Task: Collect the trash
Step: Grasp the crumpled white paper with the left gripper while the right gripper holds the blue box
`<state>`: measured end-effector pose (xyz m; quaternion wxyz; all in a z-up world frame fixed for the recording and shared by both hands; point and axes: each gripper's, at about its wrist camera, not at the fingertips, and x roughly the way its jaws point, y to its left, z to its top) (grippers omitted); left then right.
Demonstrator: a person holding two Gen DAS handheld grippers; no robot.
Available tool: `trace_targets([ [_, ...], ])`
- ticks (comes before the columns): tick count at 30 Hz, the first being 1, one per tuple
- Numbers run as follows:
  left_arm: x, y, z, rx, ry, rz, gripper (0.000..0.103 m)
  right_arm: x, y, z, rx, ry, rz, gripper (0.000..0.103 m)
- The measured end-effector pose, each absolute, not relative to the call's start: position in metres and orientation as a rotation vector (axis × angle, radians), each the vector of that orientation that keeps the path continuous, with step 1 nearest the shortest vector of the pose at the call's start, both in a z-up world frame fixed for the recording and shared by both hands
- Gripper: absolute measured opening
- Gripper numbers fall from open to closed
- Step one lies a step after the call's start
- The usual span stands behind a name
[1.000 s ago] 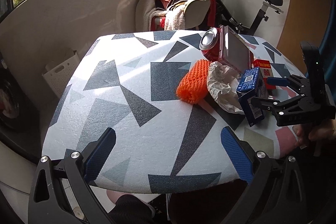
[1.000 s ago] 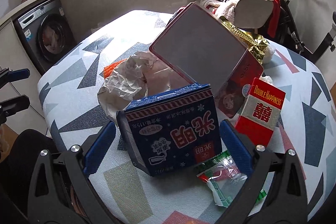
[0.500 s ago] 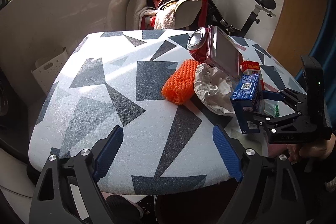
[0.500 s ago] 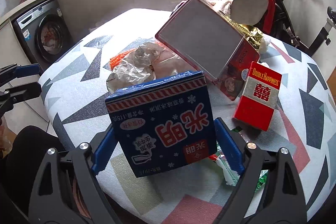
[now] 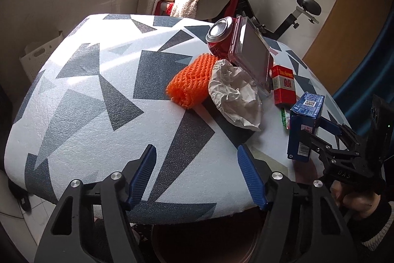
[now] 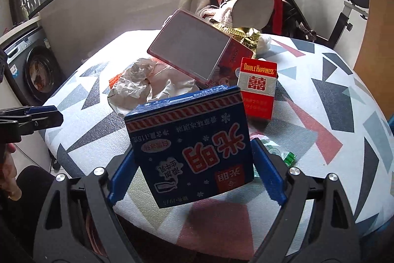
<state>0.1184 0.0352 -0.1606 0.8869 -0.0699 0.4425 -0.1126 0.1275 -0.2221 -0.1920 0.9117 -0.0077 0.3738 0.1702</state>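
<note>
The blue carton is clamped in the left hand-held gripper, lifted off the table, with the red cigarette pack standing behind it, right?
Not quite: the right hand-held gripper clamps the blue carton, as the right wrist view shows. The left hand-held gripper is open and empty. The rest holds, red cigarette pack included.

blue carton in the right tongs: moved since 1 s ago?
Yes. The blue carton has lifted off the table toward its near edge, away from the red pack.

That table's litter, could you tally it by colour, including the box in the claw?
Blue: 1, milk box in the right claw
Red: 3, cigarette pack, can, tin
Orange: 1, foam net
White: 1, crumpled paper
Green: 1, wrapper
Total: 7
</note>
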Motion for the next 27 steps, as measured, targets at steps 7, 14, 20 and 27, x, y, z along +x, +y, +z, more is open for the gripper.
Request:
trace_targets([
  [7, 0.165, 0.013, -0.173, -0.202, 0.961, -0.351, 0.066, 0.126, -0.222, -0.191, -0.014, 0.753, 0.347, 0.086],
  [14, 0.212, -0.003, -0.185, -0.259, 1.012, -0.347, 0.063, 0.121, -0.226, -0.192, -0.014, 0.759, 0.343, 0.086],
  [20, 0.219, 0.000, -0.205, -0.340, 1.081, -0.341, 0.024, 0.119, -0.230, -0.193, -0.009, 0.766, 0.328, 0.086],
  [27, 0.186, -0.001, -0.183, -0.219, 1.022, -0.376, 0.017, 0.108, -0.233, -0.189, -0.013, 0.766, 0.324, 0.086],
])
